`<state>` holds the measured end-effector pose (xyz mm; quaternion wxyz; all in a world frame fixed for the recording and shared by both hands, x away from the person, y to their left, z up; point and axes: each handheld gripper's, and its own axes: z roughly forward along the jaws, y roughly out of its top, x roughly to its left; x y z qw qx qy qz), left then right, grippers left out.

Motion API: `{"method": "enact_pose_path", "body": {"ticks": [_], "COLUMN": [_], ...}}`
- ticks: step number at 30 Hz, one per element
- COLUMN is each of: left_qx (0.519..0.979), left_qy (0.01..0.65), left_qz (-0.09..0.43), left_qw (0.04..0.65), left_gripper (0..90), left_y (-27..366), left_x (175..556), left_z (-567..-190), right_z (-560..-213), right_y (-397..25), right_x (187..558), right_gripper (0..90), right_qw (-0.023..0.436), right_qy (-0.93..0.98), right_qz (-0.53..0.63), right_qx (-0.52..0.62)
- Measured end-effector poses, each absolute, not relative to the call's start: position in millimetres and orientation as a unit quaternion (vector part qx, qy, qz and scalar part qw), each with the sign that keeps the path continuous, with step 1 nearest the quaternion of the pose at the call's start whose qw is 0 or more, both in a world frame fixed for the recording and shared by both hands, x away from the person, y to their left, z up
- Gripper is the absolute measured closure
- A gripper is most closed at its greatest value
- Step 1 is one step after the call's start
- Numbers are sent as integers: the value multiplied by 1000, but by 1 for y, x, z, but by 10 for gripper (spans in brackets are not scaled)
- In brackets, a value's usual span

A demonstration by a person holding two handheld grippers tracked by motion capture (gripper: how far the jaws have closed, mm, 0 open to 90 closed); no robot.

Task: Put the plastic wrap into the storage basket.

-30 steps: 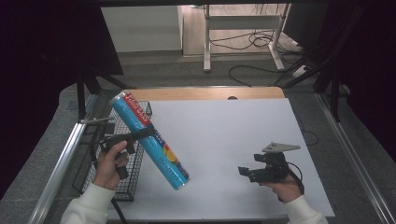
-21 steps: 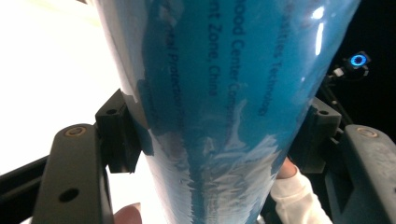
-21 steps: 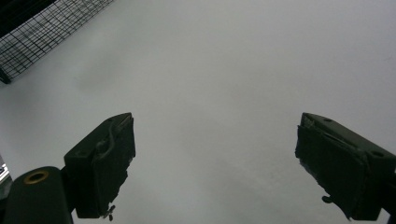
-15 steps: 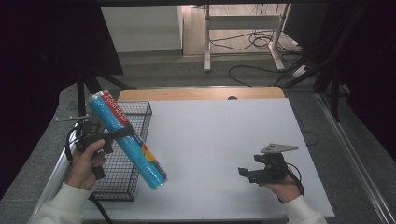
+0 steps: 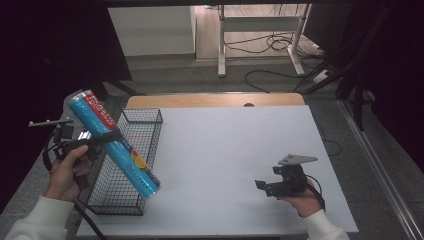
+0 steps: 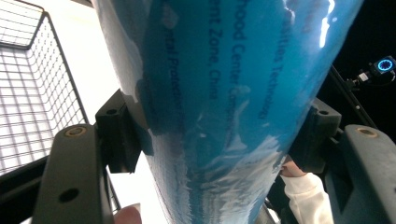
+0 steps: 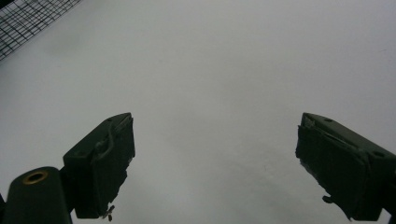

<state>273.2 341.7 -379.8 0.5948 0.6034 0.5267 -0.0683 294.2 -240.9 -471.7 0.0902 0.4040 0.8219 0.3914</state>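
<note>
Left tool [image 5: 102, 137] grips one blue tube [image 5: 115, 145] apparently above one basket [image 5: 142, 116].

A long blue tube [image 5: 114, 144] — shiny, printed wrapper — slants over the wire basket [image 5: 145, 131], lower end outside it.

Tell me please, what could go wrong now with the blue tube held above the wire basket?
1. The left gripper clamps the blue tube near its middle, tilted; the glossy wrap might let it slip down.
2. The tube's low end hangs beyond the wire basket rim, so it could land on the table or catch the rim.
3. The right gripper stays open and far, unable to help.
</note>
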Motion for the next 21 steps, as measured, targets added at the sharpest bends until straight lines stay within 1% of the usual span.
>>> {"method": "enact_pose_path", "body": {"ticks": [2, 15, 21], "left_qx": [608, 612, 624], "left_qy": [532, 550, 561], "left_qz": [-58, -44, -37], "left_qw": [586, 567, 544], "left_gripper": [319, 319, 319], "left_y": [349, 385, 389], "left_x": [272, 272, 275], "left_z": [-378, -369, -373], "right_z": [-471, -472, -473], "right_y": [-241, -241, -241], "right_x": [294, 294, 295], "right_gripper": [122, 123, 123], "right_qw": [91, 99, 101], "right_qy": [821, 824, 825], "right_qz": [392, 383, 378], "right_qx": [404, 405, 408]}}
